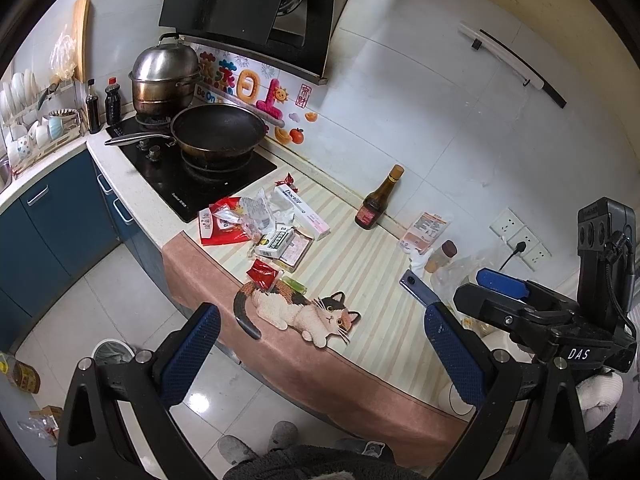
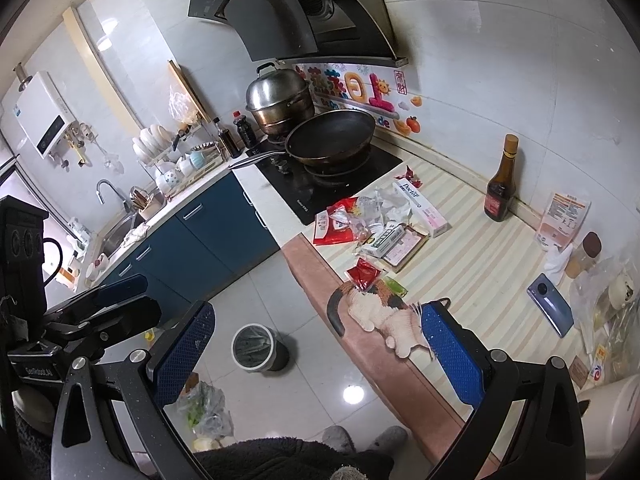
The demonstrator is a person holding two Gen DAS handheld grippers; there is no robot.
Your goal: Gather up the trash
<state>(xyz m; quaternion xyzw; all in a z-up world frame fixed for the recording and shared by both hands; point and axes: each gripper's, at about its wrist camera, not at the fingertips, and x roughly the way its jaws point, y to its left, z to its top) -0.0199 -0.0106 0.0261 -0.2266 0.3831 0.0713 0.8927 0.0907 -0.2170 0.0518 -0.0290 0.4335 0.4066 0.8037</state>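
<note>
A heap of trash lies on the striped counter mat beside the stove: red wrappers (image 1: 224, 226) (image 2: 336, 224), crumpled clear plastic (image 1: 256, 210), a white Doctor box (image 1: 302, 210) (image 2: 420, 204), a small green-and-white box (image 1: 276, 242) (image 2: 382, 242), a flat pink box (image 1: 296, 250) and a small red packet (image 1: 262, 274) (image 2: 364, 274). A bin with a white rim (image 2: 256, 347) (image 1: 113, 352) stands on the floor. My left gripper (image 1: 320, 354) is open and empty, above the counter's front edge. My right gripper (image 2: 316, 356) is open and empty, near the cat picture.
A wok (image 1: 218, 130) and a steel steamer pot (image 1: 166, 76) sit on the black stove. A brown bottle (image 1: 378, 200), a blue phone (image 2: 550, 310), a jar (image 1: 440, 256) and plastic bags (image 2: 604, 312) are on the counter's right. Blue cabinets (image 2: 212, 232) and a sink (image 2: 120, 232) lie left.
</note>
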